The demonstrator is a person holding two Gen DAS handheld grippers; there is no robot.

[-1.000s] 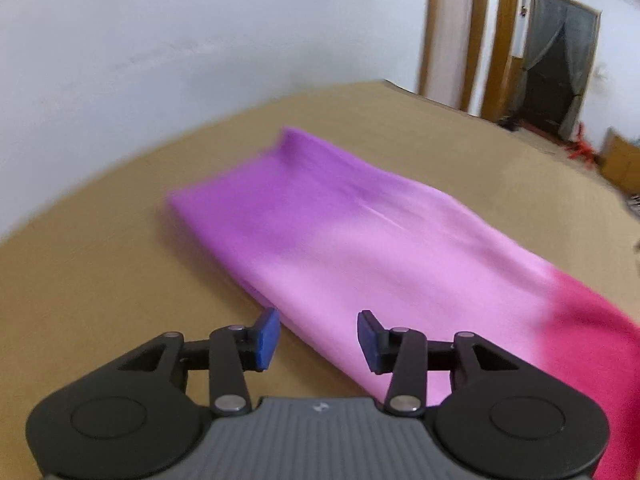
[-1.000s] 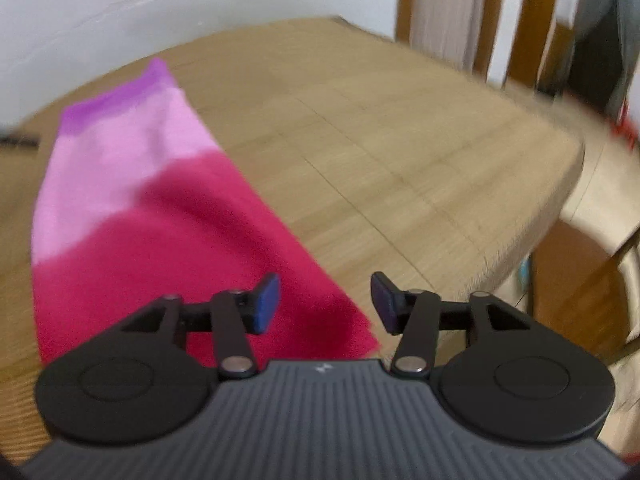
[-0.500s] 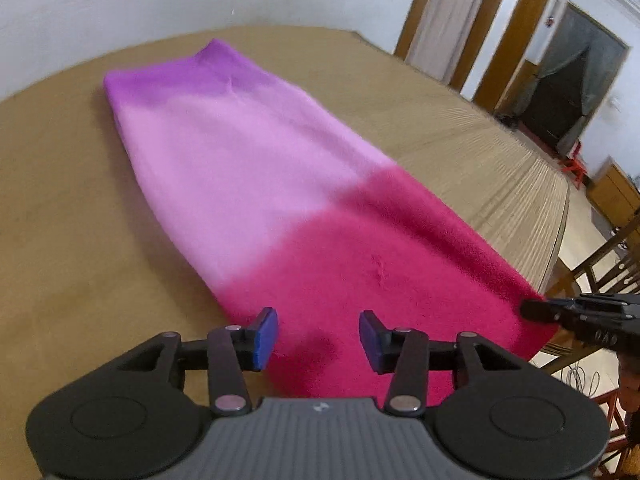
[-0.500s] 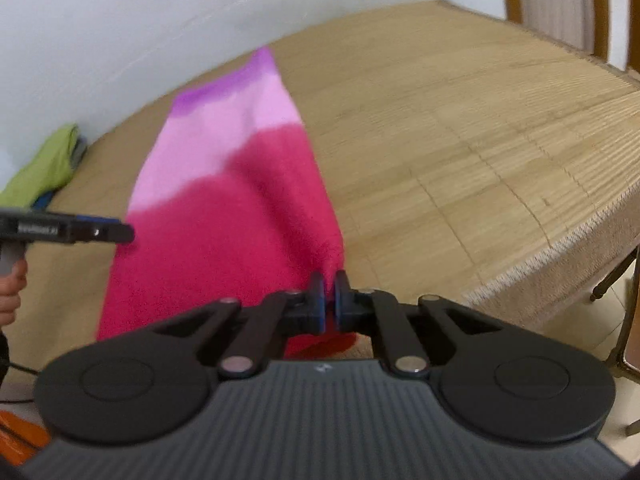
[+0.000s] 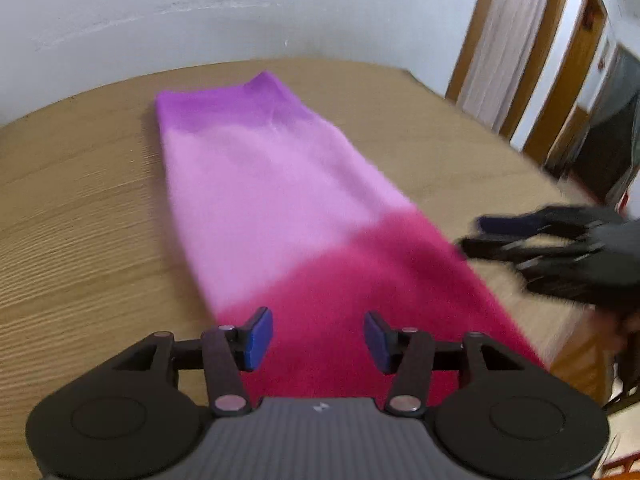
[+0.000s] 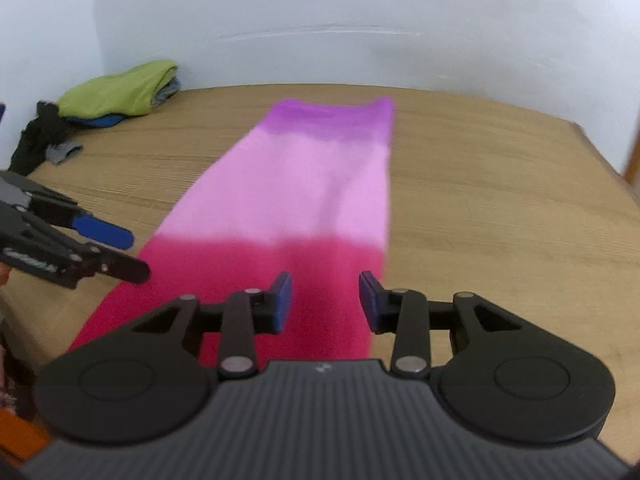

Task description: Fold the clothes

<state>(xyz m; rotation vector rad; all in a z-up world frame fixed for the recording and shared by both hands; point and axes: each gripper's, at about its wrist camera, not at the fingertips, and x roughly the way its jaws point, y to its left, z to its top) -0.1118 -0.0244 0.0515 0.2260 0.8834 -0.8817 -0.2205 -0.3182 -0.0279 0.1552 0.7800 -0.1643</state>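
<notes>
A long folded garment (image 5: pixel 280 208) lies flat on the wooden table, purple at the far end, light pink in the middle, deep pink near me. The same garment (image 6: pixel 304 200) fills the middle of the right wrist view. My left gripper (image 5: pixel 318 338) hovers open over the deep pink end near its left edge, nothing between its blue pads. My right gripper (image 6: pixel 325 300) is open too, over the deep pink end by its right edge. Each gripper shows in the other's view: the right gripper (image 5: pixel 472 236) at the garment's right edge, the left gripper (image 6: pixel 134 254) at its left edge.
A pile of folded clothes with a green piece (image 6: pixel 120 90) on top sits at the table's far left corner, dark items (image 6: pixel 38 136) beside it. The table (image 6: pixel 500 208) stands against a white wall. Doorways and a curtain (image 5: pixel 516 40) lie to the right.
The right gripper, shut half a second ago at the deep pink end, now stands open. Both grippers have swung to face along the garment from its deep pink end.
</notes>
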